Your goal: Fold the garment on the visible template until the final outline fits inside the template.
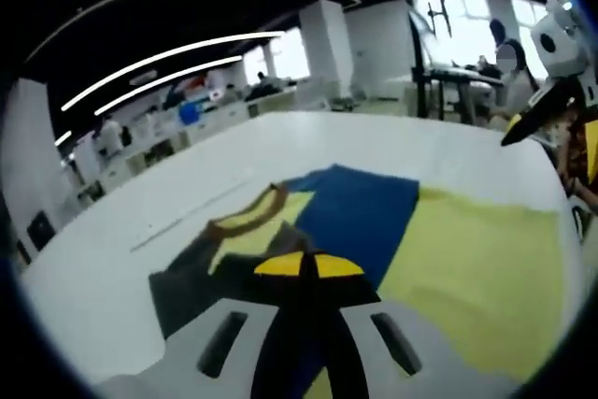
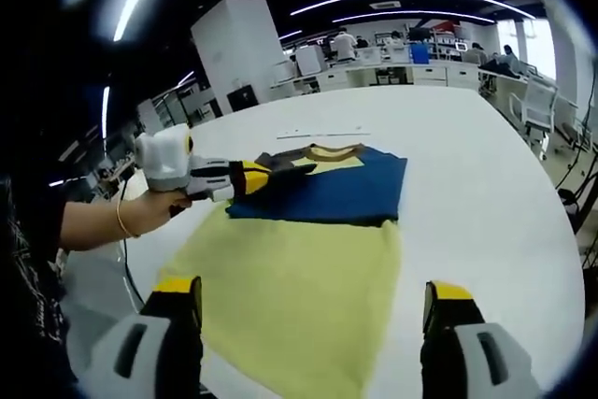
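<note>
Garment: a yellow and blue shirt (image 2: pixel 313 259) lies flat on the white table (image 2: pixel 486 184). The yellow body is near the right gripper's camera, the blue band is beyond it, and a brown-trimmed collar (image 2: pixel 329 149) sits at the far end.

Left gripper: in the right gripper view it (image 2: pixel 271 175) reaches in from the left, held by a hand (image 2: pixel 149 212) with a bracelet. Its yellow-tipped jaws are together, clamped on the dark cloth at the shirt's far left corner. In the left gripper view the two yellow tips (image 1: pixel 308 265) meet over the same dark fold.

Right gripper: its (image 2: pixel 313 310) jaws stand wide apart over the near yellow hem and hold nothing. Whether they touch the cloth I cannot tell.

Edges: the right side of the yellow part runs fairly straight. The near hem curves and is partly hidden behind the right gripper's jaws. The blue band's near edge makes a clean line across the yellow. The far left corner is bunched under the left gripper.

Template: a thin pale line (image 2: pixel 322 134) lies on the table just beyond the collar. No fuller outline can be made out.

Open room: bare white table stretches far and right of the shirt.

Surroundings: desks and seated people (image 2: pixel 346 44) line the far side of the room.
</note>
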`<state>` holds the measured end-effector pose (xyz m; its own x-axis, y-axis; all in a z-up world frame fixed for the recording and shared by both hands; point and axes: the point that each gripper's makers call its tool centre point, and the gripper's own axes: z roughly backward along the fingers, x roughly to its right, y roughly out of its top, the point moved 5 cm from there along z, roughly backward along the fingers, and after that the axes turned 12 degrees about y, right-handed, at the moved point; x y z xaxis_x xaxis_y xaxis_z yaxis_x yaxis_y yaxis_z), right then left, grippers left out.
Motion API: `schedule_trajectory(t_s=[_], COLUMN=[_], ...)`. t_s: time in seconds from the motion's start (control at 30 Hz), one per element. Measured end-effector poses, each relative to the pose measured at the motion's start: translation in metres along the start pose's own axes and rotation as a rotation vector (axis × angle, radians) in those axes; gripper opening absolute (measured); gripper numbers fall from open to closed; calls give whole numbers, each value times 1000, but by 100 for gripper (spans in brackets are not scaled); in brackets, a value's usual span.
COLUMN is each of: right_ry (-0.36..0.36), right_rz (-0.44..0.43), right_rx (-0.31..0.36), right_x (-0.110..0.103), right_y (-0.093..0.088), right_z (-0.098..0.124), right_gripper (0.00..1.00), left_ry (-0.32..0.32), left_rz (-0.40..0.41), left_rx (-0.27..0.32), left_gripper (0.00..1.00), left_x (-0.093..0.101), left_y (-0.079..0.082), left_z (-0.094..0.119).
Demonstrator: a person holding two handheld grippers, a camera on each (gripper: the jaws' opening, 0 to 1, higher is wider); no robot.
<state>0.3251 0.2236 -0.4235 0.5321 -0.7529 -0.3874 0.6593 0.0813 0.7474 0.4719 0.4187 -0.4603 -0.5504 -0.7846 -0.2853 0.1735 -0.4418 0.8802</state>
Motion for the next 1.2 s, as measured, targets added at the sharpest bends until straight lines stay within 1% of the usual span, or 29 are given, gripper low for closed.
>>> schedule_trajectory(t_s=[0.17,0.33,0.47,0.6,0.73,0.87,1.0,1.07,1.13,1.2], right_ry=[-6,-5,-2,-2,2,11,22,25,32,35], right_rz=[-13,-16,-20,-23,-24,-13,20,33,40,52], right_rx=[-3,-6,-5,-9,-7,1,32,45,52,56], right_x=[1,1,1,2,1,-1,-5,-6,-7,-8], right_y=[-3,-4,-4,-4,-4,-2,6,9,11,13], right_z=[1,1,1,0,-2,-2,-1,0,1,1], right_gripper=[99,99,99,99,99,99,100,100,100,100], left_ry=[-27,-58,-82,-79,-68,-54,-3,22,31,48], left_rz=[-20,-33,-39,-36,-25,-2,21,46,77,91], left_rx=[-28,-68,-95,-87,-75,-58,-67,-75,-87,-93], left_gripper=[0,0,5,12,22,28,33,35,34,33], left_x=[8,16,20,19,12,2,-15,-23,-29,-35], left_y=[-9,-21,-25,-22,-16,-12,-14,-17,-20,-23], left_z=[-1,-2,1,6,10,12,12,9,8,5])
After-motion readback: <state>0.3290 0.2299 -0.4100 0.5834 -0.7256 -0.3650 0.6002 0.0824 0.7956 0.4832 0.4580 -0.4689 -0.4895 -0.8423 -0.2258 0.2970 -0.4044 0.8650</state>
